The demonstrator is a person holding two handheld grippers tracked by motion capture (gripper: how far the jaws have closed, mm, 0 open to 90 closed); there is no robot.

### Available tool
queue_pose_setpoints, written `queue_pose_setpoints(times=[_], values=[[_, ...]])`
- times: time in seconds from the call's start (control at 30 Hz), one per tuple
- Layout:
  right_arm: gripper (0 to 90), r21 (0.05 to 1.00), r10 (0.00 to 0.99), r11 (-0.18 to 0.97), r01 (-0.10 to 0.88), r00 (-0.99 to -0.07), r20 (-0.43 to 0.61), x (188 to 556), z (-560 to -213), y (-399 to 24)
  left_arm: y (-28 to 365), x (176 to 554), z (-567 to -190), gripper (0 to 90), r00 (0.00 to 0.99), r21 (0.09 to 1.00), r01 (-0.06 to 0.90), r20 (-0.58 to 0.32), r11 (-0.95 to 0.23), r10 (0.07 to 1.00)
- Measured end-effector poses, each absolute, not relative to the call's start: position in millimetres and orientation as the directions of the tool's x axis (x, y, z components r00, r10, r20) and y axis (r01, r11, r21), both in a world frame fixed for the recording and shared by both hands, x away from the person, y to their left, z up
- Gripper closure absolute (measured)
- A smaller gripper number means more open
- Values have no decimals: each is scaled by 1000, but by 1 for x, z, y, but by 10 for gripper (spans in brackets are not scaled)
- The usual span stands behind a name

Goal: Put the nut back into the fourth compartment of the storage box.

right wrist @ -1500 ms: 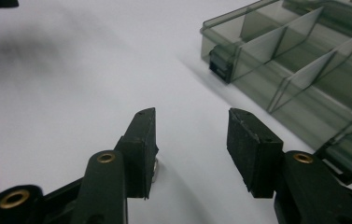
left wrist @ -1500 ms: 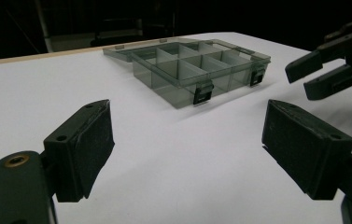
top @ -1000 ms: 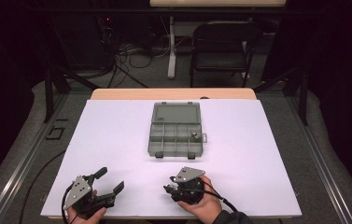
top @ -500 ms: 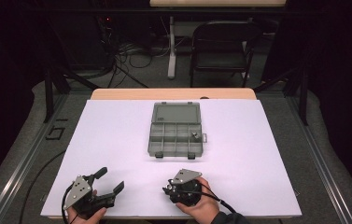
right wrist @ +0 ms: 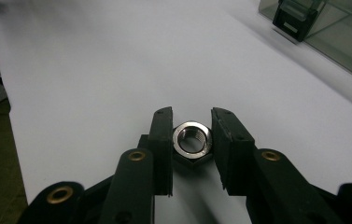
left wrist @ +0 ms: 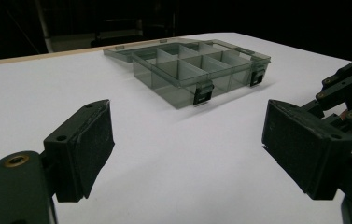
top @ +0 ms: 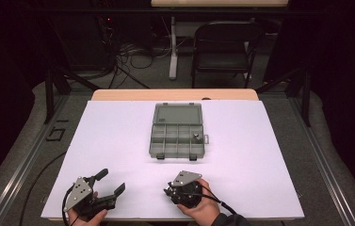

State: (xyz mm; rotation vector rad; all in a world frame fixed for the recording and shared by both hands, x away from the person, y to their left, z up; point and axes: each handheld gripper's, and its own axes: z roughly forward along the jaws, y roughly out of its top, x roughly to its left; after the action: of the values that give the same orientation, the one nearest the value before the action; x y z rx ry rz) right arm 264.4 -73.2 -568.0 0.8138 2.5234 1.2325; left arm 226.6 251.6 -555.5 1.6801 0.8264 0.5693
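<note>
A: Where do we stand at the table (top: 260, 155)?

B: Both our claws sit near its front edge. Our right claw (right wrist: 191, 140) is pinching a steel hex nut (right wrist: 191, 138) between its jaws, just above the white sheet.

A: And our left claw (left wrist: 187, 144)?

B: Spread wide, holding nothing, low over the sheet.

A: The open organiser box (top: 176, 131)?

B: Mid-table, well apart from both claws, lid laid flat toward the far edge. We see bare white sheet between us and it, and on both sides.
</note>
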Motion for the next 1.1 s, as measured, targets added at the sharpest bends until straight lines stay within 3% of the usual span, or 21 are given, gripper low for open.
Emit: queue_pose_setpoints(times=[0.7,1.1], values=[[702,815,599,444,372,-800,38,280,-529,-100,251,227,-556,166,636,964,231,-49,-129,770],[702,829,677,377,413,-734,59,321,-493,-129,251,227,-556,167,636,964,232,-51,-128,770]])
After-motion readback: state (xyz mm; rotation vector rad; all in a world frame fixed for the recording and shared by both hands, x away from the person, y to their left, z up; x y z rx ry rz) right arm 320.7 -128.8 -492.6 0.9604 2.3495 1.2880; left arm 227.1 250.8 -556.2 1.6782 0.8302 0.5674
